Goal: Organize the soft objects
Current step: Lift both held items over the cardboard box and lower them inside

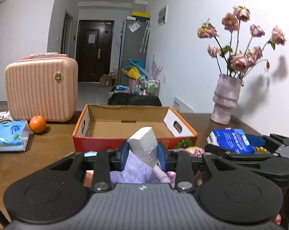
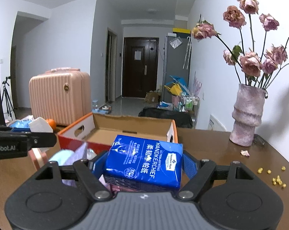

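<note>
Left claw [image 1: 143,154]: jaws drawn in tight on one white tissue stack [image 1: 144,145], pads pinching its lower half, the top corner tilted toward the box [image 1: 98,123]. Right claw [image 2: 142,164]: jaws set wide, one blue handkerchief pack [image 2: 144,163] clamped between the pads across its width, carried clear of the table [image 2: 211,143]. Handling, judged: both items light and compressible; the stack, apparently in clear film, likely dents and may slip if squeezed at a corner, so hold across the flat sides near the middle; the pack's glossy wrap looks slippery, best gripped on the long sides as now. Below both claws: a heap of soft cloth [image 1: 136,169], lilac and pink, count unclear. Beyond: one open cardboard box, red-sided, nothing visible inside, just ahead of both loads and the probable destination. Left of it: one orange [image 1: 38,124], one further tissue pack [image 1: 9,138] in blue print, one pink case [image 1: 41,90]. Right: one vase [image 2: 247,115] of dried roses, roughly nine blooms across both views, a fallen petal and some yellow crumbs [image 2: 277,179] nearby. Soft goods in hand: two.
</note>
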The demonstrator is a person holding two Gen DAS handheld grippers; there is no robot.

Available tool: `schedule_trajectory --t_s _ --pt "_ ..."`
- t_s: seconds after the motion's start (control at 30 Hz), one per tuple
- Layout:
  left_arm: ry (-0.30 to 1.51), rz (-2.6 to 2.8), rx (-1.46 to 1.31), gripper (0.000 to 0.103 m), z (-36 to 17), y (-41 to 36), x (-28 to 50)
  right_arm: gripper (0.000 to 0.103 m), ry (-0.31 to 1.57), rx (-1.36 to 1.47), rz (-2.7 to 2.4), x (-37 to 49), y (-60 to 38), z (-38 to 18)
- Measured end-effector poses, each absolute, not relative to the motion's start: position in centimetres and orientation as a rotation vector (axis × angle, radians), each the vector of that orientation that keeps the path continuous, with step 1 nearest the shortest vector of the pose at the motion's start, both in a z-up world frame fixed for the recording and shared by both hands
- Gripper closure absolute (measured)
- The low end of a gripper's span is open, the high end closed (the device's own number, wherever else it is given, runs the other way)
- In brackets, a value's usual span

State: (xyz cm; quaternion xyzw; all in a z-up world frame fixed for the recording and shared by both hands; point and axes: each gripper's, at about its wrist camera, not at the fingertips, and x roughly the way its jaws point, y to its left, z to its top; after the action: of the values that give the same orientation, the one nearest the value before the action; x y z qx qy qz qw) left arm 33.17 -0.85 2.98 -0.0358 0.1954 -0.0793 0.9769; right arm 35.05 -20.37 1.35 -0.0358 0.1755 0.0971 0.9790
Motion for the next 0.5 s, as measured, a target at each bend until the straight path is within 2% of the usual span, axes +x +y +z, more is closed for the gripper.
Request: schedule_trajectory --t_s 0.5 --pt "0.366 -0.114 -0.112 0.07 4.3 -0.1 37.6 0.024 0.327 -0.075 0.197 39.4 -18.8 2.9"
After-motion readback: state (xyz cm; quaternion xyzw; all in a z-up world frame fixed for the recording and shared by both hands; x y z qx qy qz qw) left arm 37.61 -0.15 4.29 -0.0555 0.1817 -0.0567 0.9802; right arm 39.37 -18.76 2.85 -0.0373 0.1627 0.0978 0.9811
